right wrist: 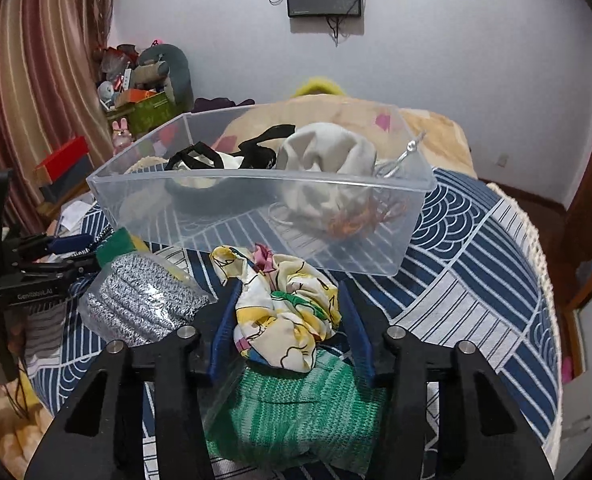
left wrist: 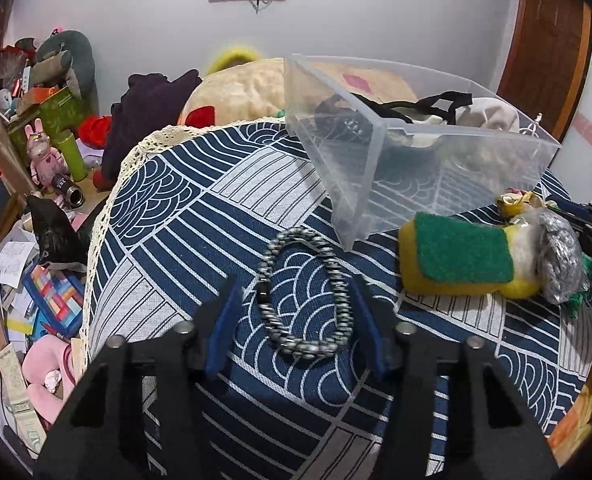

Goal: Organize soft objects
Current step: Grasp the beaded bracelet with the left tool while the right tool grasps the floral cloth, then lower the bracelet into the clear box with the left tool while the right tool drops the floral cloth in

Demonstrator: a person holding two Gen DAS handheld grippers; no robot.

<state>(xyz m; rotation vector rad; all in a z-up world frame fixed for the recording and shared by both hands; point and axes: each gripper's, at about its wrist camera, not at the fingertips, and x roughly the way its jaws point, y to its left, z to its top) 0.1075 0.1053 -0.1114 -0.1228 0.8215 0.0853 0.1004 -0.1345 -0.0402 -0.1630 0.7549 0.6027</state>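
A grey-and-black braided band (left wrist: 308,292) lies on the blue patterned cloth (left wrist: 183,224), between the open blue-padded fingers of my left gripper (left wrist: 296,284). A clear plastic bin (left wrist: 380,152) behind it holds black straps and a beige cloth (right wrist: 324,160). A yellow-green sponge (left wrist: 456,256) and a bagged grey scrubber (left wrist: 560,256) lie to the right. In the right wrist view, my right gripper (right wrist: 287,292) is open around a crumpled yellow printed cloth (right wrist: 283,312), which rests on a bagged green knit (right wrist: 296,404). The bin (right wrist: 255,208) stands just ahead.
The cloth-covered surface (right wrist: 476,264) has a lace edge (left wrist: 107,208) that drops off at the left onto cluttered papers and toys (left wrist: 35,280). A large beige plush (left wrist: 235,92) sits behind the bin. The left gripper (right wrist: 35,264) shows in the right wrist view.
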